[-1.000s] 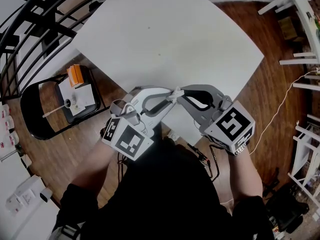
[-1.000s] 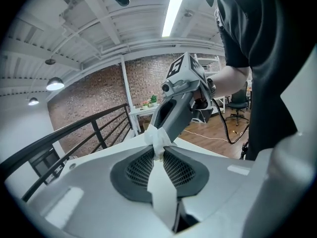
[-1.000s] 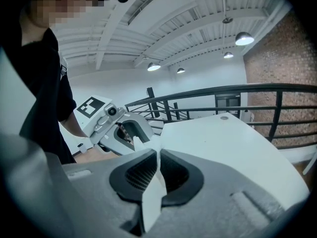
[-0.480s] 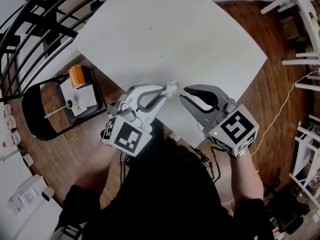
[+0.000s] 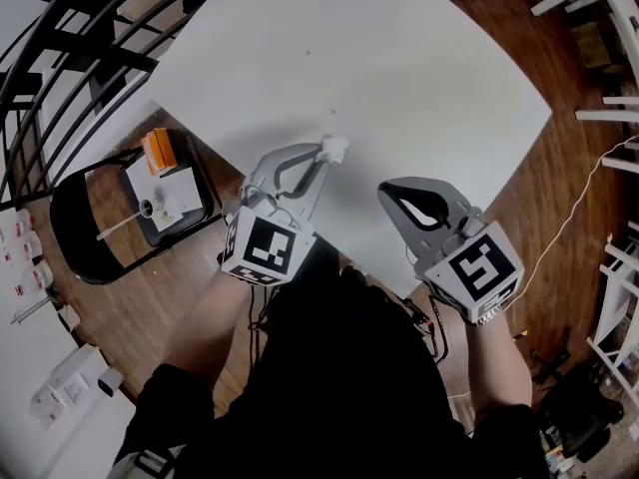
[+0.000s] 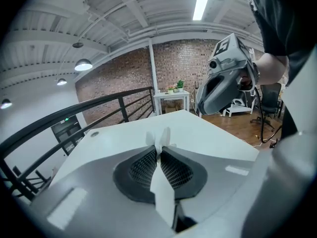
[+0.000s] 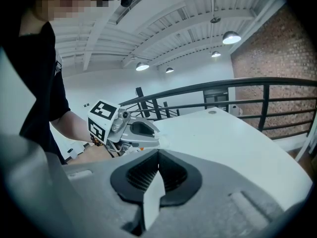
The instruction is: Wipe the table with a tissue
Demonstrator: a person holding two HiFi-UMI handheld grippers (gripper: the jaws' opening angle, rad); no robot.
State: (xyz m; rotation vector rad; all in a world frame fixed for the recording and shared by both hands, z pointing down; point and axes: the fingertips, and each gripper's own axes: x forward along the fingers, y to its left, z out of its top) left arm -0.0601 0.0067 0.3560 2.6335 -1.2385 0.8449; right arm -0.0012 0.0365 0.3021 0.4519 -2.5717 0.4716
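- A head view, looking steeply down, shows a person in a black top holding a two-jaw gripper in each hand at the near corner of a large white table (image 5: pixel 399 68).
- The left gripper (image 5: pixel 321 152) reaches over the near part of the table, with its marker cube close to the person's body.
- Its jaws have just been closing and now stand narrow, pinching a small white tissue (image 5: pixel 336 148) between them.
- In the left gripper view, the tissue pokes up as a crumpled tuft past the dark ribbed pads (image 6: pixel 143 165), which press on it from both sides.
- The tissue is low over the tabletop, a short way in from the near edge; whether it touches the surface cannot be told.
- The right gripper (image 5: pixel 383 191) is to the right of the left one and apart from it, with its tip over the table's near edge.
- The right gripper view shows its jaws closed together with nothing between them.
- That view also shows the left gripper across the table corner, with the white tuft at its tip.
- Left of the table, a black chair (image 5: pixel 70 218) stands on the wood floor (image 5: pixel 150 297), with an orange box (image 5: pixel 153 151) and some papers on its seat.
- A black railing (image 5: pixel 60 58) runs along the far left side.
- White furniture (image 5: pixel 599 8) stands at the right edge.
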